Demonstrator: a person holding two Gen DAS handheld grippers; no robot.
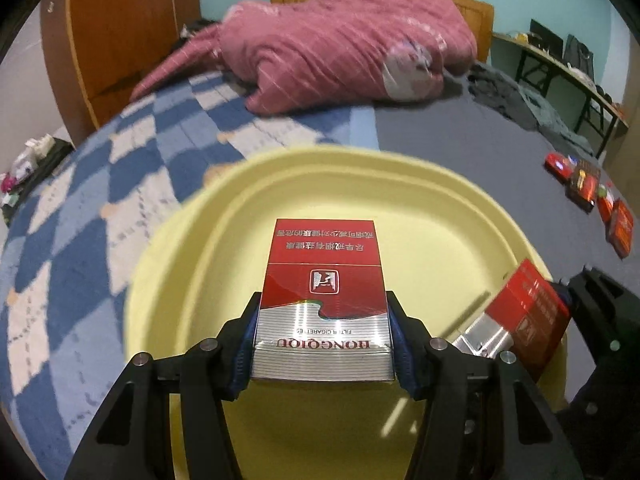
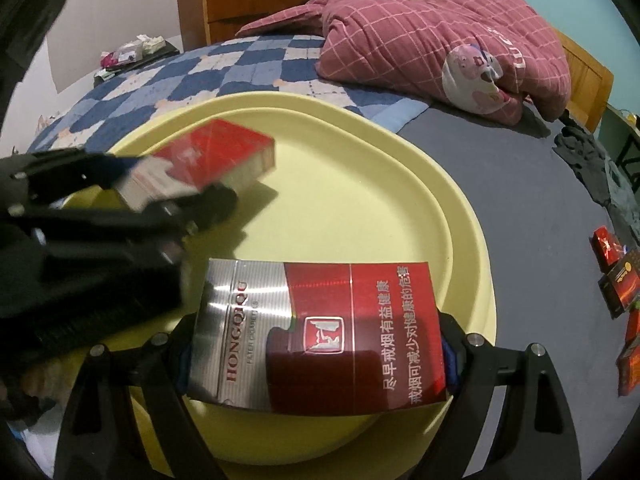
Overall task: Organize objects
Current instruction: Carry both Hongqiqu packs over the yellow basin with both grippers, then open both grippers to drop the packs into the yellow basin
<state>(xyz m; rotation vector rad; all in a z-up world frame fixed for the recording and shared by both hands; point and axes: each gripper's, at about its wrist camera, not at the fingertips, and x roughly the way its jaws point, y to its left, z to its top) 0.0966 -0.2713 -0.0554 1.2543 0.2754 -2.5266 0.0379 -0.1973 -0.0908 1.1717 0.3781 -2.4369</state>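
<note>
A pale yellow tray [image 1: 432,216] lies on the bed; it also shows in the right wrist view [image 2: 360,200]. My left gripper [image 1: 322,340] is shut on a red and silver cigarette pack [image 1: 324,280], held lengthwise above the tray. My right gripper [image 2: 316,356] is shut on a second red and silver cigarette pack [image 2: 320,332], held crosswise over the tray's near edge. The right-held pack shows at the right of the left wrist view [image 1: 520,316]. The left gripper and its pack show blurred at the left of the right wrist view [image 2: 212,160].
Several more red and dark small boxes [image 1: 592,196] lie on the grey sheet to the right, also in the right wrist view [image 2: 620,284]. A pink quilt [image 1: 344,44] is heaped at the bed's head. A blue checked blanket [image 1: 100,200] covers the left. Dark clothes [image 1: 520,100] lie far right.
</note>
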